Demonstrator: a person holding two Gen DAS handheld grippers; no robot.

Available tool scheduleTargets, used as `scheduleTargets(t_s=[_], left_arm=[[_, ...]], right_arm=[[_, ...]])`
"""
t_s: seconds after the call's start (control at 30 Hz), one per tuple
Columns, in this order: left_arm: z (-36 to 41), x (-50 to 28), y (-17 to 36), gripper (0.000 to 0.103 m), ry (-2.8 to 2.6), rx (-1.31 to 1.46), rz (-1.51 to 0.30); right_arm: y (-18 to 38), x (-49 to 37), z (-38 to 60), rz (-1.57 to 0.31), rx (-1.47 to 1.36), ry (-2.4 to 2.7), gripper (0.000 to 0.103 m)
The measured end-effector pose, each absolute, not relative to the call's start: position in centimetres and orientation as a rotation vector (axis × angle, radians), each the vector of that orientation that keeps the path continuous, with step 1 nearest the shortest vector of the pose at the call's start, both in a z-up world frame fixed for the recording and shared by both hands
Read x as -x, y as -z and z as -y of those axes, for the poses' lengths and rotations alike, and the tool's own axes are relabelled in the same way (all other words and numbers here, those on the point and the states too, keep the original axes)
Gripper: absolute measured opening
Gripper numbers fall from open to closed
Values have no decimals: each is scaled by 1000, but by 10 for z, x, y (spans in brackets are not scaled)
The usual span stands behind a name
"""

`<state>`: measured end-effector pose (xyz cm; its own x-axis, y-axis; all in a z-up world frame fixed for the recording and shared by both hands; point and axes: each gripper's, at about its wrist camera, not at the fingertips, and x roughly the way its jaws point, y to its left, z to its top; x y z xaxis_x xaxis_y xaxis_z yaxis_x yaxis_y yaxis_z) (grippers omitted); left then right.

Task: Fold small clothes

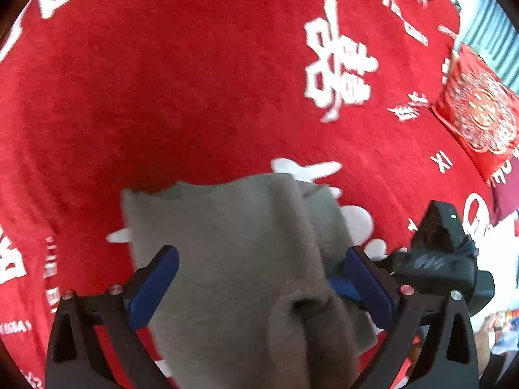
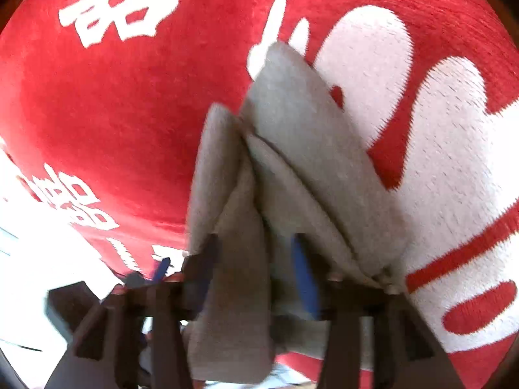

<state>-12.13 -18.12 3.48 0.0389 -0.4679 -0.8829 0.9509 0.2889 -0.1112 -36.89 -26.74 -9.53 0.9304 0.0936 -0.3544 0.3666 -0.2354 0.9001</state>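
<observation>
Both tongs stand apart, left tongs (image 1: 259, 278) straddling the grey garment (image 1: 233, 243), right tongs (image 2: 256, 265) loose around its folds. It lies bunched on the red blanket (image 1: 194, 81). Likely between folds; next needs regripping an edge.

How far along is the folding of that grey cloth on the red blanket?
Partly done. The grey cloth already lies doubled in layers on the red blanket, its stacked folds showing in the right wrist view. In hand: both the left gripper and the right gripper are open with cloth between their fingers, unpinched. Left: flattening the bulging folds, perhaps one more fold.
</observation>
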Motion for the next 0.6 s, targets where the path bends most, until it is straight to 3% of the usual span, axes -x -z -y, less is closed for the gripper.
scheduleTargets(t_s=[0.13,0.37,0.6], left_arm=[[170,88,-32,102,1057,-596,-1073],[143,35,4,102,902,-584,-1170],[120,19,23,102,862,-585,-1203]], right_arm=[[96,370,281,-322,-1834,211,68],[95,317,293,-633,-1696,148,69],[59,277,286,-855,-1446,141,69]])
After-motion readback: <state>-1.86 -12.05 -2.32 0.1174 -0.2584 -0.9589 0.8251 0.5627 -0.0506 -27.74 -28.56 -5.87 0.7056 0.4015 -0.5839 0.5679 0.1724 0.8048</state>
